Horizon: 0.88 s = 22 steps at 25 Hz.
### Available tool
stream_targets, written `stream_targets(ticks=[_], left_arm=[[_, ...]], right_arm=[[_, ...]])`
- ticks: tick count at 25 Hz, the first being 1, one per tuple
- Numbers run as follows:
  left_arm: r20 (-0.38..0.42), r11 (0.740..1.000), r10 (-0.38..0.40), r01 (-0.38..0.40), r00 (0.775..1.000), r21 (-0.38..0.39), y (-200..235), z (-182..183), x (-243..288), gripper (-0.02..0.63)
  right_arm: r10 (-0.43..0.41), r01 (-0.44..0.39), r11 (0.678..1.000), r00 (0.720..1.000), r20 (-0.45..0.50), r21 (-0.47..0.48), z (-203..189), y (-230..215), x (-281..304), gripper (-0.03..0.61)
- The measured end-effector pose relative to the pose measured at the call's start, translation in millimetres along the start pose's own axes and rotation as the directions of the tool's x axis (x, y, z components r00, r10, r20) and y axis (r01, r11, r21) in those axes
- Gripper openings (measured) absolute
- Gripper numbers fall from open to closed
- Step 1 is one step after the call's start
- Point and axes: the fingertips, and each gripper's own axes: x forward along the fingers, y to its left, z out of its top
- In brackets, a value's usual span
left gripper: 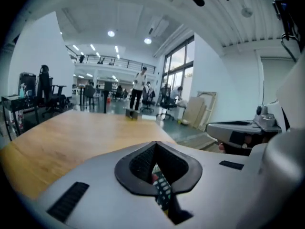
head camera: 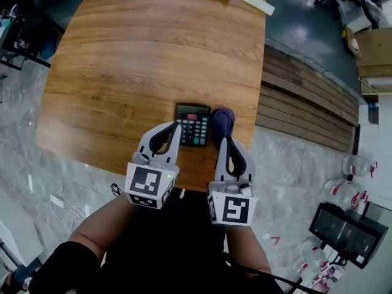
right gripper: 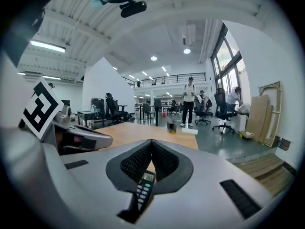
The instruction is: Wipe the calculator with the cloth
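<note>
Head view is showing the calculator (head camera: pixel 193 124) lying close to the near edge of the counter (head camera: pixel 153 54). Its long axis is running near to far, with the display at the far end. The dark cloth (head camera: pixel 222 125) is sitting bunched just beside it on the right, seemingly touching it.

Both grippers are hovering over that near edge. The left gripper (head camera: pixel 176 126) is pointing at the calculator's near left corner. The right gripper (head camera: pixel 226 141) is pointing at the cloth's near end, so the right hand is the nearer one to the cloth. Both pairs of jaws are pressed together, gripping nothing.

With neither thing being held, the scene is fitting either a wipe to come or one finished.

Left gripper view and right gripper view are each catching only a strip of calculator keys through the notch under the closed jaws. The cloth is showing plainly in the head view alone.
</note>
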Motion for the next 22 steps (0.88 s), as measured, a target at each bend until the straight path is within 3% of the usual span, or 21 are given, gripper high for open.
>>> stream_targets(ticks=[4,8,17,22], left_arm=[[0.162,0.999,-0.043,0.037,0.986,0.037,-22.8,58.9,-34.7,0.006],[0.265,0.996,-0.083,0.069,0.961,0.061,-44.0,86.8,-66.4,0.006],[0.343,0.984,-0.15,0.107,0.927,0.142,-75.8,122.2,-98.8,0.006],[0.357,0.988,-0.132,0.092,0.925,0.128,-73.8,125.0,-109.6,0.006]], right_arm=[[0.054,-0.049,0.998,0.994,0.1,-0.044,58.2,28.6,-23.8,0.015],[0.064,-0.049,0.995,0.981,0.184,-0.085,101.0,43.9,-45.8,0.015],[0.069,-0.036,0.988,0.974,0.216,-0.149,132.8,49.8,-73.7,0.015],[0.091,-0.054,0.985,0.969,0.228,-0.161,135.2,59.9,-77.1,0.015]])
